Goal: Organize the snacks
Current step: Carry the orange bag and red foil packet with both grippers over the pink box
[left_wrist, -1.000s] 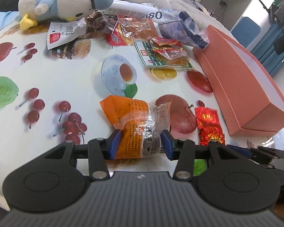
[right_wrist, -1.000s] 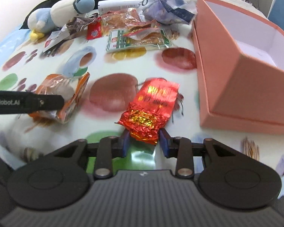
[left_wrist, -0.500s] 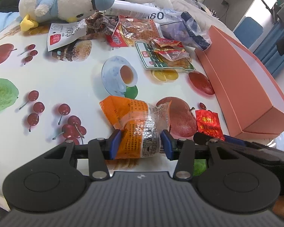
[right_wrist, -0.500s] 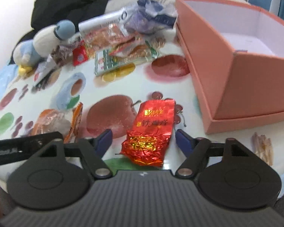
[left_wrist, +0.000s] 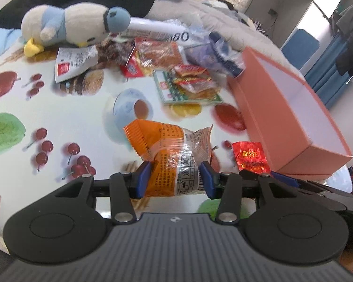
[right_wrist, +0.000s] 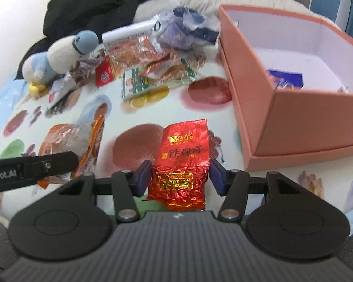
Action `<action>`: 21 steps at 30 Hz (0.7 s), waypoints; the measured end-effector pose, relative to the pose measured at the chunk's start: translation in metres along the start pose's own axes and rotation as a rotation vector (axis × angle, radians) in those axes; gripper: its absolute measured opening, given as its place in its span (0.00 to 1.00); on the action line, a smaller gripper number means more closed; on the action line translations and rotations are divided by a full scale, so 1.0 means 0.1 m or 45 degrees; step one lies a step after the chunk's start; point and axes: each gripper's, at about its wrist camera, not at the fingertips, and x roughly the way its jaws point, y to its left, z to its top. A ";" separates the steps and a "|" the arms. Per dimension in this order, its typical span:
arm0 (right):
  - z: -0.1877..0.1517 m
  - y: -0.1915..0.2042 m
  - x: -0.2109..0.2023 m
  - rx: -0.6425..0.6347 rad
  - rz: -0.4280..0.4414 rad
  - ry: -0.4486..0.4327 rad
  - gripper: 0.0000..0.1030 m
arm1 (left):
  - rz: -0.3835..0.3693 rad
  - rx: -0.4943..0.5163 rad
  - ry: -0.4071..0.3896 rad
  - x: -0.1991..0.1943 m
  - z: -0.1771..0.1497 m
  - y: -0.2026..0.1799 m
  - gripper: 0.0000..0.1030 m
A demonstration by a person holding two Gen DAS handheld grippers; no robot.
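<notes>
Covering the whole surface, your fruit-print tablecloth carries the open salmon-pink cardboard box on the right, with one blue packet inside. Your left gripper is clamped on the orange and clear plastic snack bag, near the table's front edge. Your right gripper is closing; the crinkled red foil tea packet sits between its blue pads, left pad touching, right pad just clear.

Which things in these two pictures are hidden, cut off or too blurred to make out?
- Left wrist view: the inside of the pink box is hidden by its near wall.
- Right wrist view: the blue packet in the box is partly hidden by the wall.
- Both views: the print on the far snack pile is blurred.
</notes>
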 end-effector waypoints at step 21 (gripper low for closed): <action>0.30 -0.14 -1.43 0.008 0.063 -0.260 0.54 | -0.058 0.010 -0.144 -1.24 0.05 -0.56 0.50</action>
